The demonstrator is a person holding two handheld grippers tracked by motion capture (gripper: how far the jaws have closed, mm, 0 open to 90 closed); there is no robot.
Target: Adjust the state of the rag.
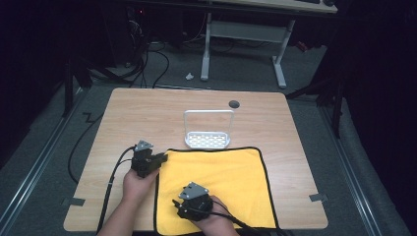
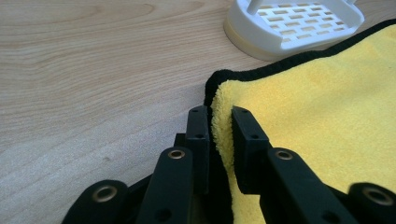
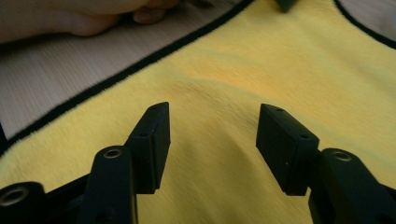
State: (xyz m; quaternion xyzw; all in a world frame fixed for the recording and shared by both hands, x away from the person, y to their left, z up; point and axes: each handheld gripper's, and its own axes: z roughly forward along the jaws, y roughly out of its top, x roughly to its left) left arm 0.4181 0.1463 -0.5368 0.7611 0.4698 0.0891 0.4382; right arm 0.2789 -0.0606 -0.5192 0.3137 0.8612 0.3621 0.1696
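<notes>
Two grippers, left gripper (image 2: 219, 128) clamped on one yellow towel's (image 1: 216, 182) corner, right gripper (image 3: 212, 135) wide open, one white rack (image 1: 207, 140).

— That yellow cloth (image 1: 216, 184) looks like fluffy microfibre, matt, with a black stitched hem.

— Yes, and the table (image 1: 147, 118) under it is pale wood-grain laminate, smooth with a faint sheen.

— The soap dish (image 2: 294, 23)?

— White moulded plastic, slightly glossy, with a slotted base.

— And the left gripper (image 2: 220, 135), pinching the nap?

— Matt black plastic with brass-coloured metal rivets.
</notes>
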